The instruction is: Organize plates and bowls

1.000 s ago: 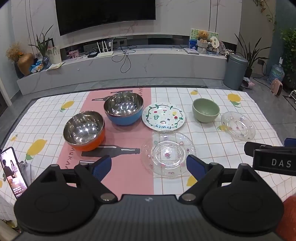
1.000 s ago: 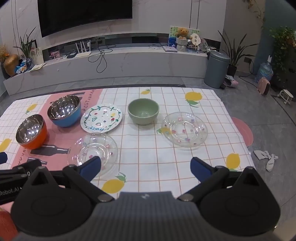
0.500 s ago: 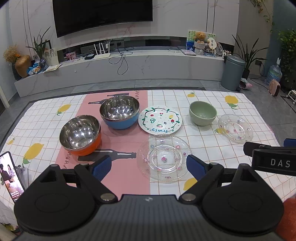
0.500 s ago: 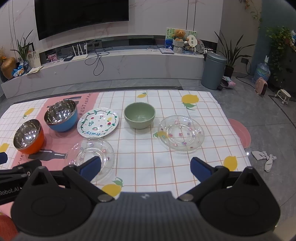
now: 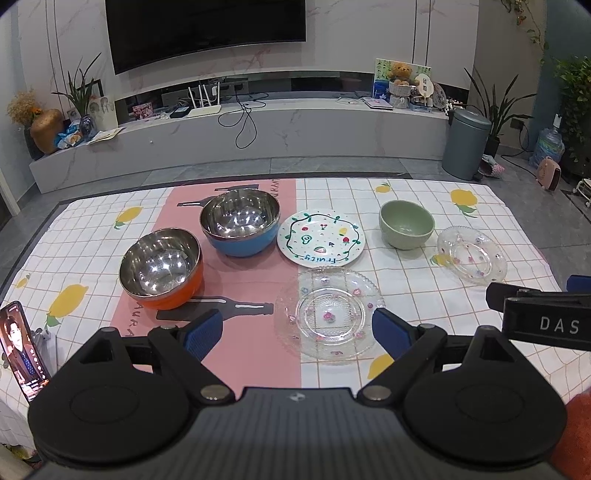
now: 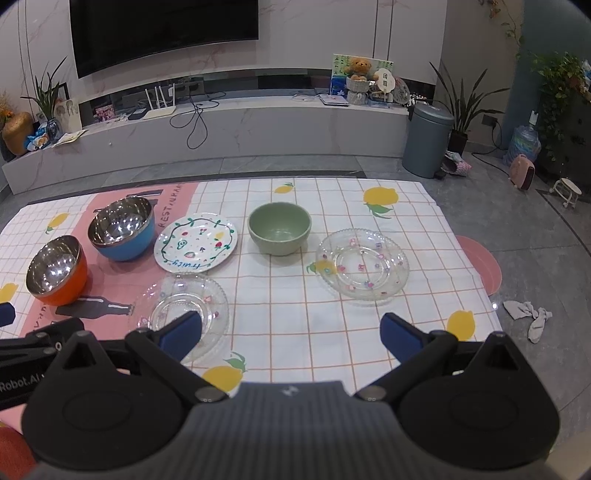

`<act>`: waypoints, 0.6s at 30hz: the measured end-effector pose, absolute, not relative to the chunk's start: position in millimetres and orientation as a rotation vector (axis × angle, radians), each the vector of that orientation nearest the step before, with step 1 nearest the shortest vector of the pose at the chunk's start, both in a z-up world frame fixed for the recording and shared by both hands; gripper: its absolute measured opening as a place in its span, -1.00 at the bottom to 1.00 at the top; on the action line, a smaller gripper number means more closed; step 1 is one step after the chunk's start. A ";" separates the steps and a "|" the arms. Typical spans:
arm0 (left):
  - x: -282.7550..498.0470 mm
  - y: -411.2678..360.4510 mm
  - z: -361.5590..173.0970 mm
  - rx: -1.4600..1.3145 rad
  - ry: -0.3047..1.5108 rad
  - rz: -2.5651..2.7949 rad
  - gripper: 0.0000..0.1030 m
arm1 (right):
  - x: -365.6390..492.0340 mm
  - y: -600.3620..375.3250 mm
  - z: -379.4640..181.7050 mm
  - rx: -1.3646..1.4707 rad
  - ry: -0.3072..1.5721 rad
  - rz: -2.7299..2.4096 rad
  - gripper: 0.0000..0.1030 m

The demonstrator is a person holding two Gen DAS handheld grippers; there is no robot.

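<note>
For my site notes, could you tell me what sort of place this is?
Most likely a home living room: a large wall-mounted television above a long marble media console, with potted plants and a teddy bear nearby.

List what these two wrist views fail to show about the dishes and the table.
- Near glass plate: its near edge in the right wrist view is hidden by a finger of the right gripper.
- Table: near edge covered by both gripper bodies.
- Phone: screen details too small to make out in the left wrist view.
</note>
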State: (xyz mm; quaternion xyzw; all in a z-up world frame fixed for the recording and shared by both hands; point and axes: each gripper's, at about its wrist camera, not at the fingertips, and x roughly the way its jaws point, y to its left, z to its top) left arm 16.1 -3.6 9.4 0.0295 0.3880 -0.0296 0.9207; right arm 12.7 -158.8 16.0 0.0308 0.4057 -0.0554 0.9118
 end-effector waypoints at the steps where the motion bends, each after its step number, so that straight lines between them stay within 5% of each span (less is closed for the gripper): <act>1: 16.0 -3.5 9.5 0.061 0.797 -0.062 1.00 | 12.8 -158.8 16.1 0.063 0.836 -0.114 0.95; 18: 16.6 0.0 8.7 0.057 0.798 -0.058 1.00 | 13.1 -157.2 18.3 0.056 0.831 -0.115 0.95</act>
